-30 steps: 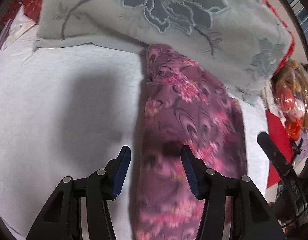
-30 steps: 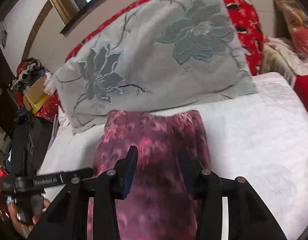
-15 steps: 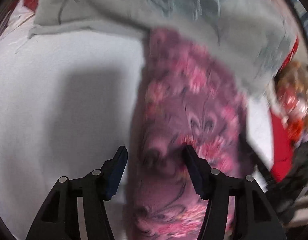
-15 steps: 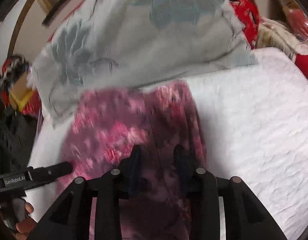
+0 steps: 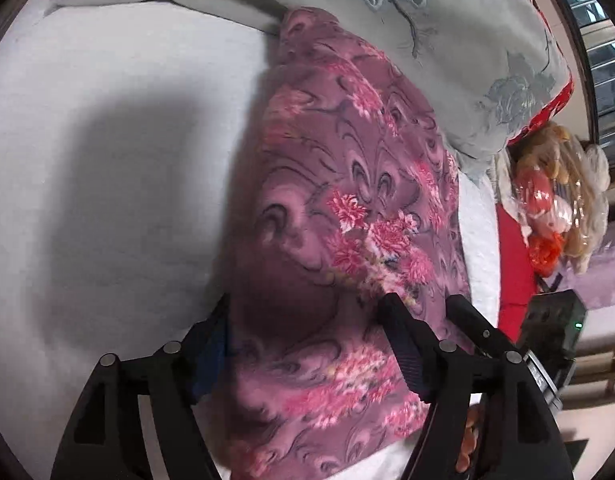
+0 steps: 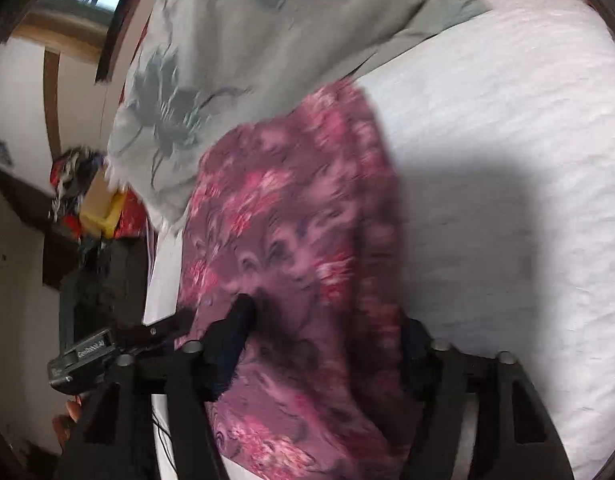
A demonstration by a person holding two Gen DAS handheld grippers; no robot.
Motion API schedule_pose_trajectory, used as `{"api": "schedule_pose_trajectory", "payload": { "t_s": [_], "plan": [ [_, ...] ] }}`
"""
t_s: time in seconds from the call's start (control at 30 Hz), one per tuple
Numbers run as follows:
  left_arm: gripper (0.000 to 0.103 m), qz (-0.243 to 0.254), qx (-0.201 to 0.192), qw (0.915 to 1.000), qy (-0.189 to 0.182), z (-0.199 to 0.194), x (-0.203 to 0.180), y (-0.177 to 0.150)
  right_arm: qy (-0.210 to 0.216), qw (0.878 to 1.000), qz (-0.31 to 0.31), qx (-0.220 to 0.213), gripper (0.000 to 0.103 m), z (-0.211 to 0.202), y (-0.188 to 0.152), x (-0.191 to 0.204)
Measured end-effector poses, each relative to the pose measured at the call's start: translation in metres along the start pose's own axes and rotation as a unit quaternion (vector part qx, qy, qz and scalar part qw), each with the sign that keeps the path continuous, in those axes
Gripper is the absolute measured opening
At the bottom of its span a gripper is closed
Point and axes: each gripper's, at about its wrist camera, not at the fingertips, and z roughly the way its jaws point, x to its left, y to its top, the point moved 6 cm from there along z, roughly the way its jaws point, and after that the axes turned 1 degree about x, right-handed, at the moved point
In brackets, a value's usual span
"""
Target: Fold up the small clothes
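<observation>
You're working the purple floral garment (image 5: 347, 208); it's lying as a long strip on the white bed cover (image 5: 107, 140), running from the bottom centre of the left wrist frame up to the grey flowered pillow (image 5: 447, 40) at the top, where its far end is touching the pillow's edge; long axis is pointing straight away from both grippers.

Left gripper (image 5: 307, 340) is sitting at the near end with its jaws apart and the cloth bulging up between the two fingers, not pinched as far as I'm seeing; in the right wrist view the right gripper (image 6: 327, 344) is straddling the same near end, lower centre of frame, jaws apart too, though blur and cloth are hiding the right-hand finger, so contact is hard to call.

Both are about equally near, side by side across the strip's width; the other gripper is showing at the lower right of the left view.

Judging from this, you're setting up to clamp the near edge and carry it up-frame toward the pillow end.
</observation>
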Motion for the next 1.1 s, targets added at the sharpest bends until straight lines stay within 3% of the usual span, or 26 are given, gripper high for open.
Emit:
{"api": "schedule_pose_trajectory", "payload": {
  "t_s": [0.03, 0.07, 0.13, 0.2, 0.27, 0.43, 0.63, 0.83, 1.1],
  "plan": [
    [0.069, -0.005, -0.004, 1.0, 0.002, 0.001, 0.001, 0.002, -0.012, 1.0, -0.009, -0.003, 0.071, 0.004, 0.002, 0.004],
    [0.059, -0.015, -0.007, 0.9999, 0.002, -0.001, 0.003, 0.005, -0.026, 1.0, -0.013, -0.003, 0.068, 0.007, 0.003, 0.006],
    [0.04, -0.034, -0.005, 0.9994, -0.009, -0.004, 0.008, 0.007, -0.06, 0.998, -0.033, -0.014, 0.052, 0.009, 0.006, 0.015],
    [0.035, -0.027, -0.008, 0.9996, -0.003, -0.013, 0.005, 0.004, -0.084, 0.995, -0.05, -0.027, 0.032, 0.007, 0.007, 0.023],
    [0.033, -0.001, -0.021, 0.9997, 0.01, -0.021, -0.001, 0.0, -0.097, 0.993, -0.061, -0.041, 0.025, 0.002, 0.006, 0.031],
    [0.031, 0.029, -0.047, 0.9981, 0.026, -0.059, -0.007, -0.019, -0.117, 0.987, -0.086, -0.065, 0.023, -0.016, -0.002, 0.048],
    [0.031, 0.029, -0.071, 0.9968, 0.025, -0.118, 0.006, -0.051, -0.096, 0.986, -0.109, -0.078, 0.023, -0.028, -0.022, 0.08],
    [0.031, 0.036, -0.082, 0.995, 0.044, -0.176, 0.041, -0.099, -0.07, 0.988, -0.122, -0.064, 0.023, -0.025, -0.068, 0.105],
    [0.033, 0.025, -0.065, 0.9949, 0.073, -0.19, 0.075, -0.144, -0.085, 0.988, -0.124, -0.035, 0.023, 0.001, -0.104, 0.109]
  ]
}}
